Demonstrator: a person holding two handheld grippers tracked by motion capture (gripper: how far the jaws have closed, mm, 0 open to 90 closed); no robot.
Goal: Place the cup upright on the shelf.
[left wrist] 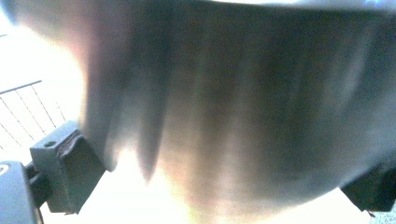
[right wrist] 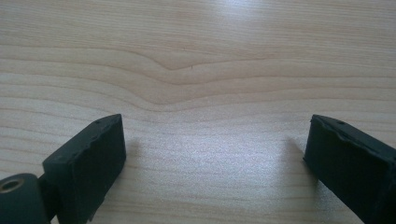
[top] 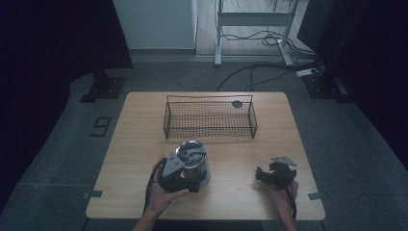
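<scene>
A shiny metal cup [top: 193, 163] stands upright on the wooden table [top: 144, 125], just left of the middle near the front. My left gripper [top: 185, 179] reaches it from the near side, jaws on either flank of its wall. In the left gripper view the cup's brushed steel side [left wrist: 243, 102] spans the gap between the two jaws, and the left gripper [left wrist: 219, 184] is shut on it. My right gripper [top: 270, 175] rests low over the table at front right. In its own view the right gripper [right wrist: 215, 154] stands wide open over bare wood.
A black wire basket [top: 210, 119] sits at the back middle of the table, with a small dark round thing [top: 237, 104] at its far right corner. Beyond the table are desk legs and cables [top: 260, 38] on the floor.
</scene>
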